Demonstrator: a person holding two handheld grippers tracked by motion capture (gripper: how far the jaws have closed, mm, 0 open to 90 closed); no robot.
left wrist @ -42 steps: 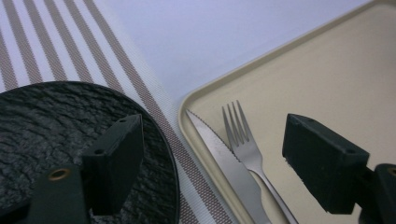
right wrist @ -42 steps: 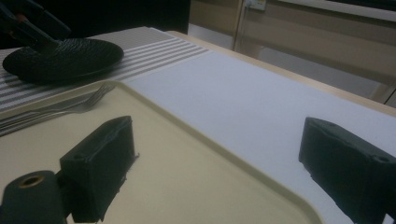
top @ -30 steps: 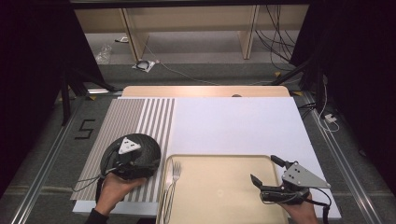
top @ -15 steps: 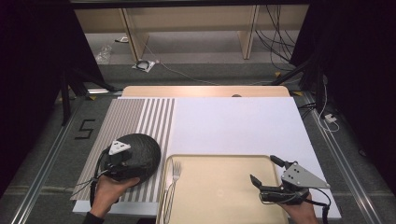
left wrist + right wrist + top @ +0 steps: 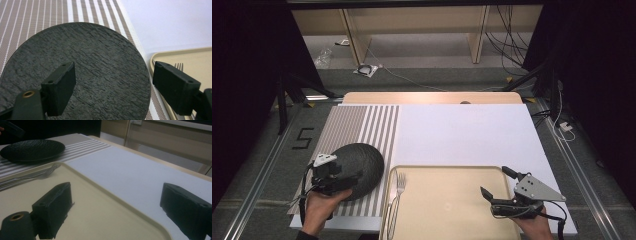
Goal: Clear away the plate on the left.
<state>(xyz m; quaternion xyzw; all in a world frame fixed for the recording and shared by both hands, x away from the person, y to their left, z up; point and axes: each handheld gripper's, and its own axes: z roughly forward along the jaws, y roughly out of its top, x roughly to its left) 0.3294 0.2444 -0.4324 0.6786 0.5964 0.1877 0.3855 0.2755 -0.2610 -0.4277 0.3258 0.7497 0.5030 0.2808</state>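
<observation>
High view: a black plate (image 5: 357, 169) lies on the striped mat (image 5: 357, 125) at about 8 o'clock of the table, just beside the left rim of the beige tray (image 5: 452, 200). The left gripper (image 5: 343, 179), held in the person's left hand (image 5: 318, 210), hovers over the plate's near-left edge; its jaws are spread wide and hold nothing. A fork (image 5: 399, 186) rests inside the tray along its left side, prongs pointing toward 12 o'clock. The right gripper (image 5: 498, 184), held in the right hand (image 5: 532, 229), sits at about 5 o'clock over the tray's right part, jaws spread and empty.

Left gripper view: the plate (image 5: 82, 65) shows its rough, ridged surface between and beyond the two spread jaws; the tray (image 5: 185, 57) and the fork prongs (image 5: 179, 66) lie at 3 o'clock.

Right gripper view: the open jaws straddle the tray's far rim (image 5: 105, 195) and the white sheet (image 5: 130, 170); the plate (image 5: 32, 150) lies at 10 o'clock, with the fork (image 5: 37, 176) nearer
</observation>
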